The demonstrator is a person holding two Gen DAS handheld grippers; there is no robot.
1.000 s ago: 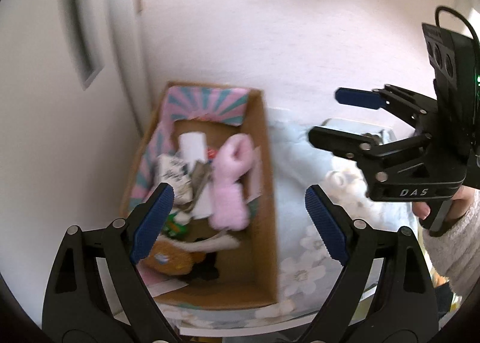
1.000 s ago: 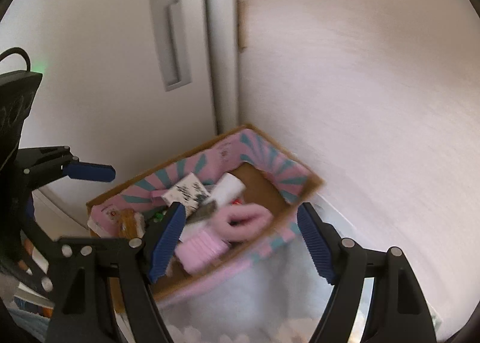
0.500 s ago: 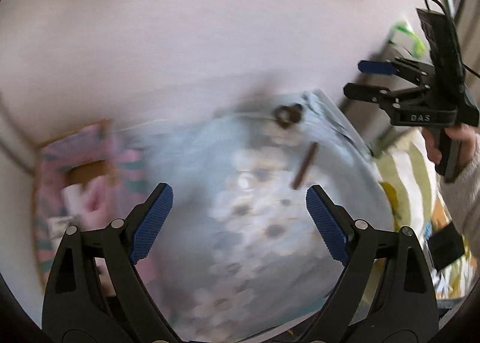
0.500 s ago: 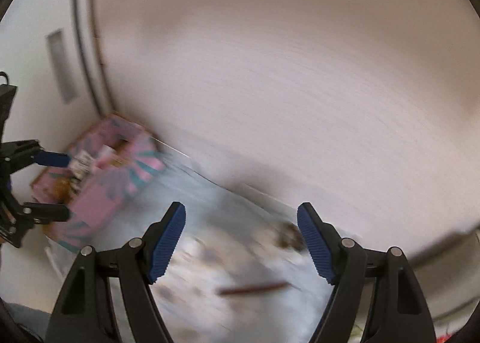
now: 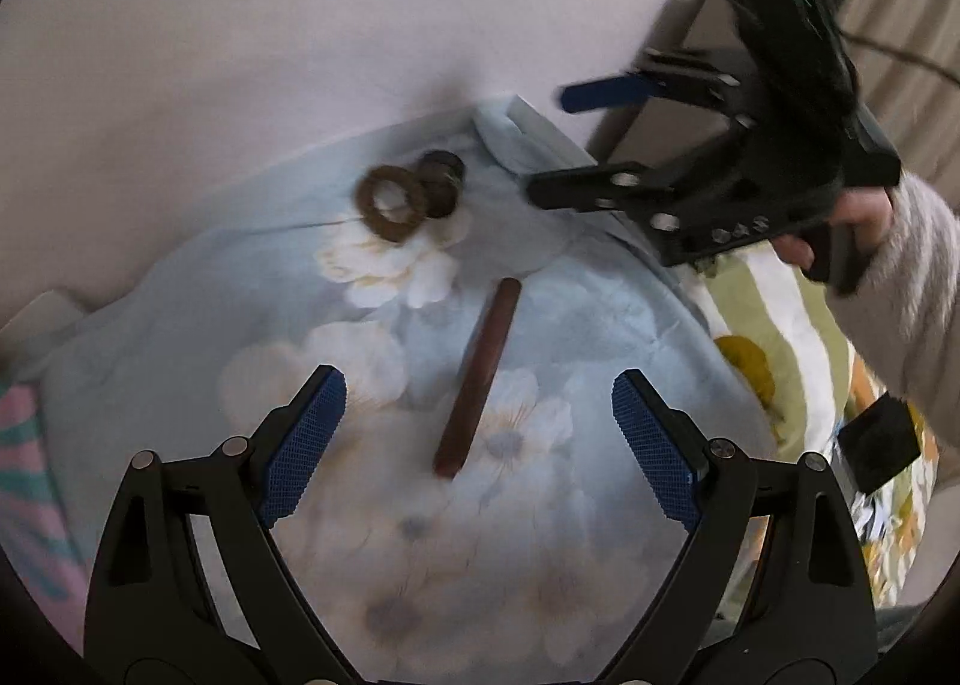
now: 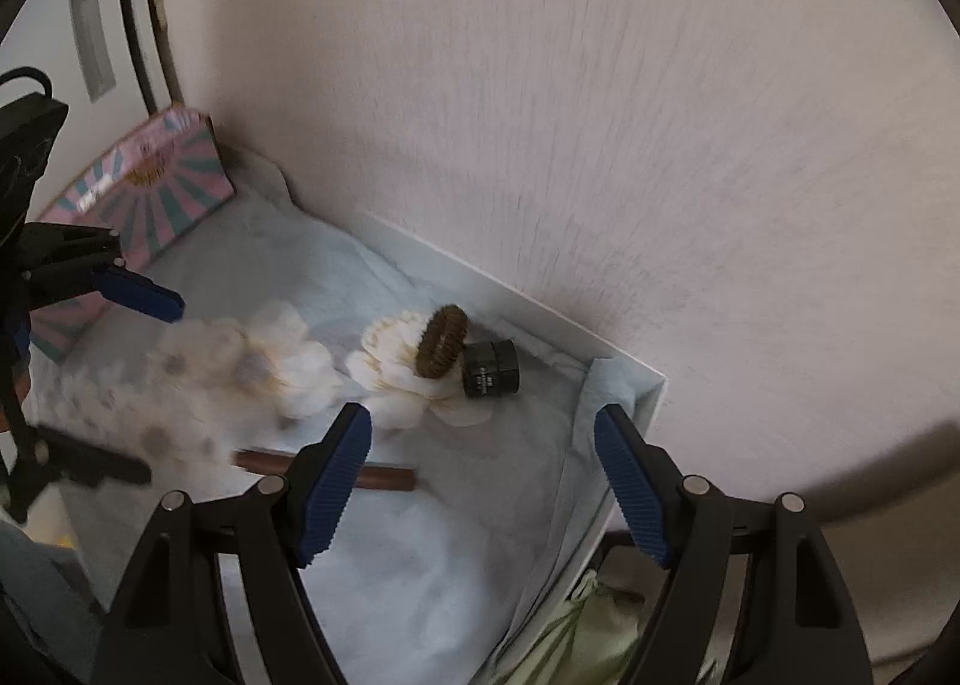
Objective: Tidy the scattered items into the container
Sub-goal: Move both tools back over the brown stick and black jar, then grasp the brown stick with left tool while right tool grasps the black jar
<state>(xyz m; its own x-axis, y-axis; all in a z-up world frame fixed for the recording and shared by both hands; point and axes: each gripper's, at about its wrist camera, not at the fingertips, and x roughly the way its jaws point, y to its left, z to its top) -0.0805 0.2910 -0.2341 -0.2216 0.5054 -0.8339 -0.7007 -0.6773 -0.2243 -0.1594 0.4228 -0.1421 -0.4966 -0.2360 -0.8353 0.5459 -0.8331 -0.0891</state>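
A brown stick (image 5: 478,376) is seen lying flat on the pale blue flowered cloth (image 5: 198,289) that covers the surface, between and just ahead of the 2 blue pads of the left claw (image 5: 477,430). In the right wrist view the same stick (image 6: 390,477) is partly hidden behind the left pad of the right claw (image 6: 483,472).

Further back, near the wall, a brown ring (image 5: 391,202) is found, possibly a hair tie, though the view is too soft to be sure. It is propped against a small black block (image 5: 443,182), which is touched by it; in the right wrist view the ring (image 6: 443,341) is shown standing on edge, tilted, with the black block (image 6: 491,368) just to its right. Both are well apart from the stick.

The container, a cardboard box with pink and teal stripes (image 6: 144,193), is placed at the far left end of the surface, against the wall. What it holds cannot be seen from either view.

The left claw is held spread wide above the cloth, with nothing between its pads. The right claw (image 5: 576,142), gripped by a hand (image 5: 840,232) in a pale fuzzy sleeve, is likewise spread and empty, raised over the right end of the surface. A striped green and white fabric (image 5: 774,319) is visible below the edge on that side.
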